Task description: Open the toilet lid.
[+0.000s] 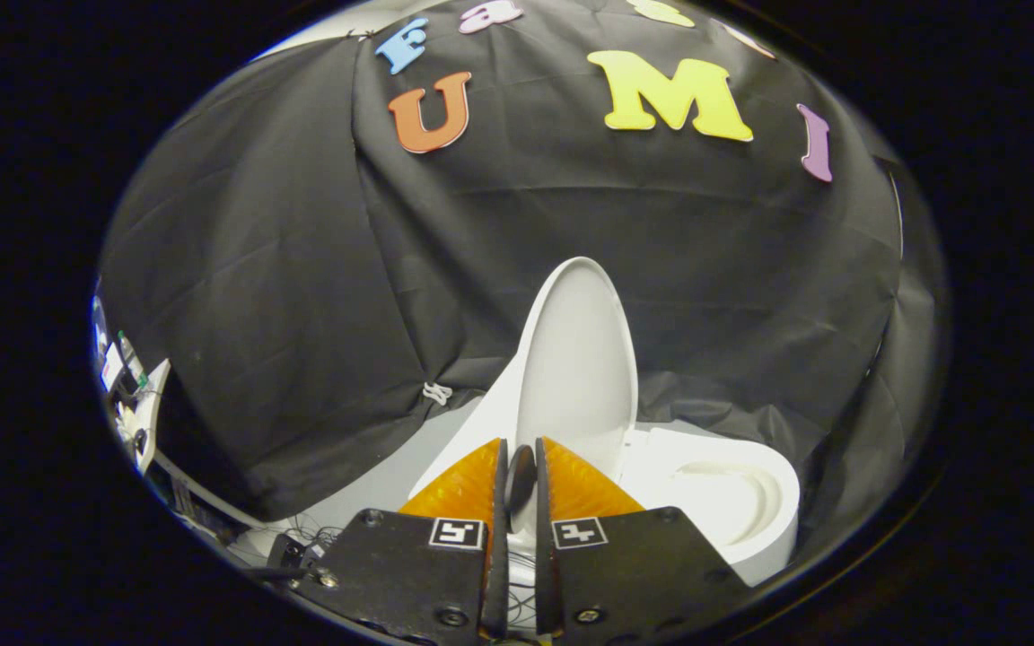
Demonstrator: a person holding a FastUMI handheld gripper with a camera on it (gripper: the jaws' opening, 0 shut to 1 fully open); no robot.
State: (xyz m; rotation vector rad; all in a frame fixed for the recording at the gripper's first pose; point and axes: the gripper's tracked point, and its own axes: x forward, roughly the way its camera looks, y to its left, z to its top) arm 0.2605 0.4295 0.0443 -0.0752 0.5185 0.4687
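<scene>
Gripper view. The gripper occupies the bottom centre of the frame, its two fingers drawn close together with only a narrow slot between them; a small dark oval piece sits in that slot, and whether the fingers press on it cannot be told. Just beyond the fingertips, at centre frame, the white oval plastic toilet lid stands raised, nearly upright, its inner face turned toward the lower right. To the lower right lies the white toilet seat and bowl, uncovered. By this arrangement the task appears essentially complete. The lid is judged a stiff, light, smooth shell turning on a rear hinge; its glossy surface would probably slip under a pinch, so the free front rim is the sensible hold. Black draped cloth forms the backdrop; loose cables and equipment sit at far left.
</scene>
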